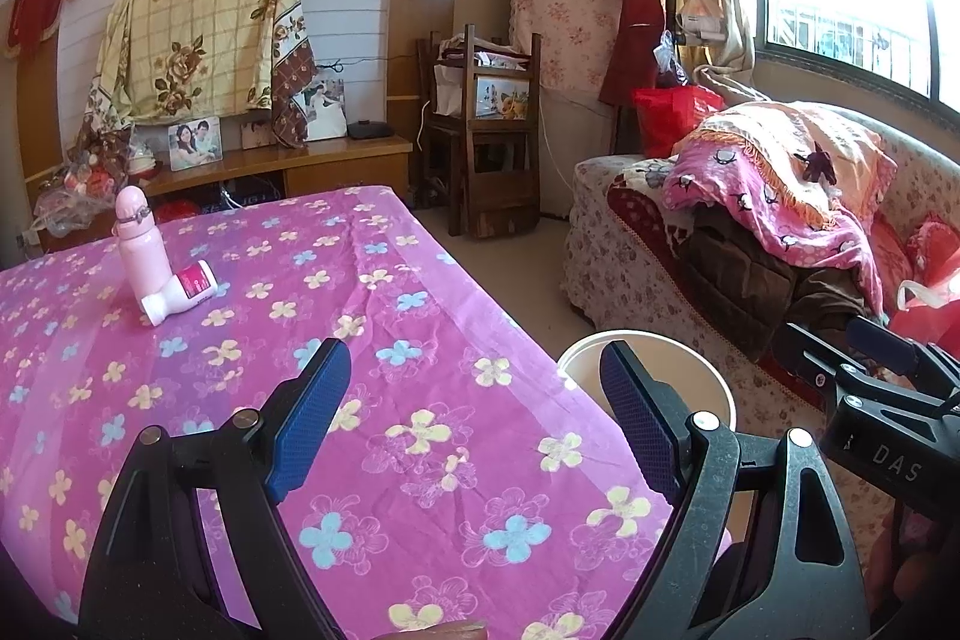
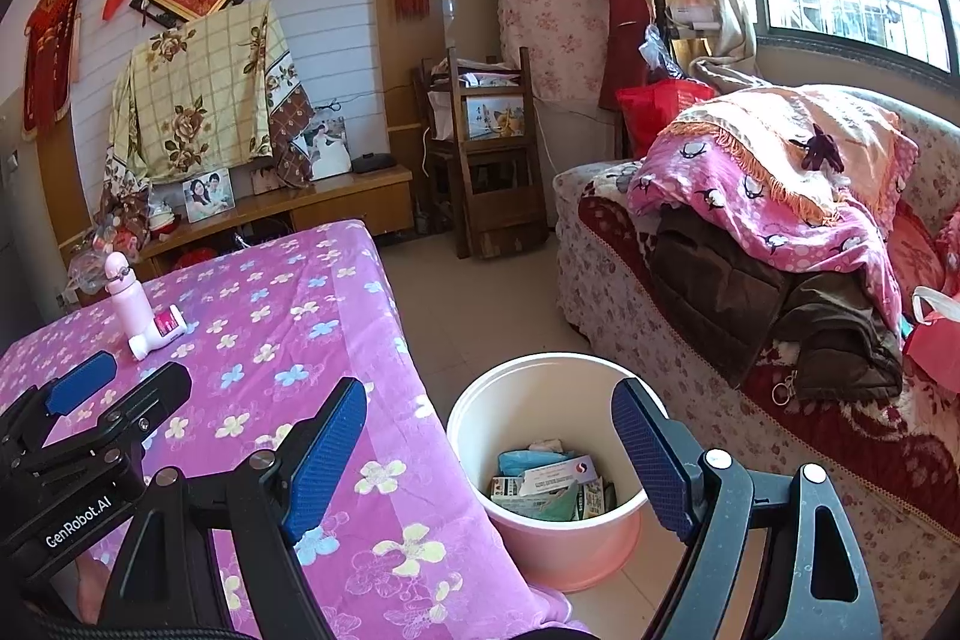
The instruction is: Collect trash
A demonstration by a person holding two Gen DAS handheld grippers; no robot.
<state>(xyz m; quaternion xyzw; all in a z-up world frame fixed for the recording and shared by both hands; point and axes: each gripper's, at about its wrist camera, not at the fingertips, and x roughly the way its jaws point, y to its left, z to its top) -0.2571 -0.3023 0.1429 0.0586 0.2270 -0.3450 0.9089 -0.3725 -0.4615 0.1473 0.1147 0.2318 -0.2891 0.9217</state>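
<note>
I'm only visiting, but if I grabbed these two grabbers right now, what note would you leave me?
Left gripper: jaws open, empty, over the table.
Right gripper: jaws open, empty, above the bin.
Bin stands on the floor beside the table, already holding packets and wrappers.
Left on the table: an upright pink bottle and a white bottle lying against it. Whether either is trash, I cannot tell.

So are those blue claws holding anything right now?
Nothing is held: the left gripper and the right gripper are both open and empty.
</note>
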